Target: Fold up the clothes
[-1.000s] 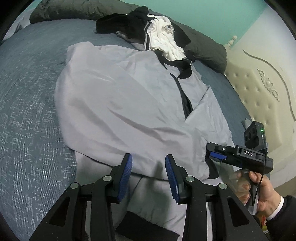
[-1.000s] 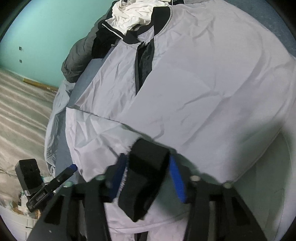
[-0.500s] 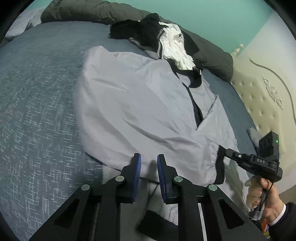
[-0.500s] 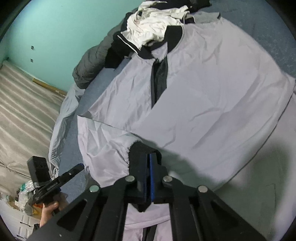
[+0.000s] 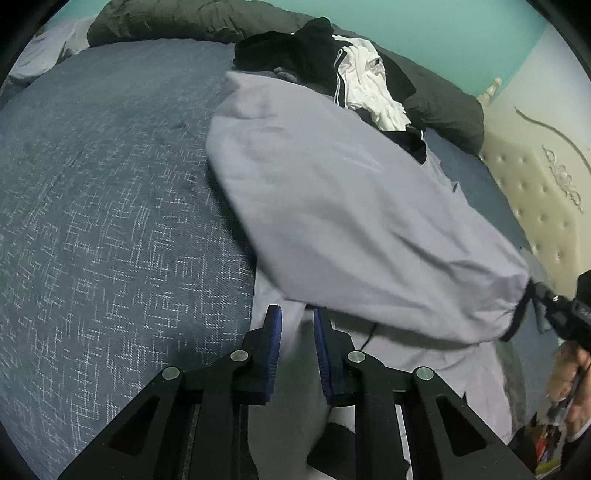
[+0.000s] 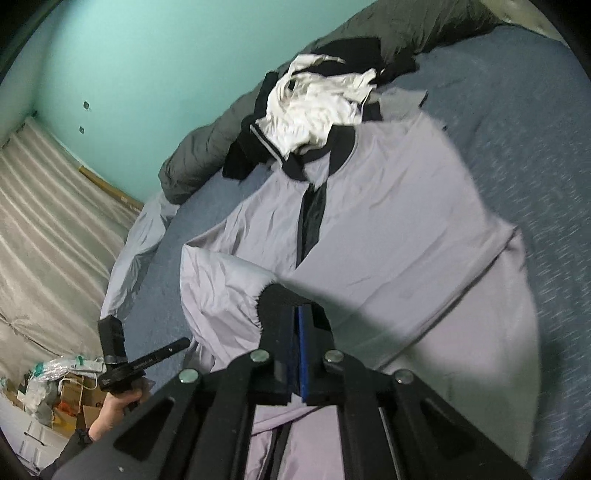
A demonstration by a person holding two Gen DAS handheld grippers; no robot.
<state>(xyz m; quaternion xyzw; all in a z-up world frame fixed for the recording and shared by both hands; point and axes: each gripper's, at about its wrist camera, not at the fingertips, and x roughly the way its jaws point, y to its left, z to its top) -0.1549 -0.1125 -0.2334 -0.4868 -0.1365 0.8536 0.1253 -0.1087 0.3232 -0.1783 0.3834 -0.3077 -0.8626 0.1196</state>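
A light grey jacket with a black collar and zip strip lies spread on the blue-grey bed. My left gripper is shut on a fold of the jacket's lower edge; grey cloth fills the gap between the blue pads. My right gripper is shut on the sleeve's black cuff and holds it above the jacket. In the left wrist view the raised sleeve stretches across the jacket to the right gripper at the right edge. The left gripper shows at the lower left, in a hand.
A heap of black and white clothes lies at the jacket's collar end, against a dark grey duvet. A cream tufted headboard stands on the right. Boxes and bags clutter the floor beside the bed.
The right gripper shut on the black cuff and rose, pulling the sleeve up and over the jacket. The left gripper's jaws narrowed onto the lower edge of the jacket.
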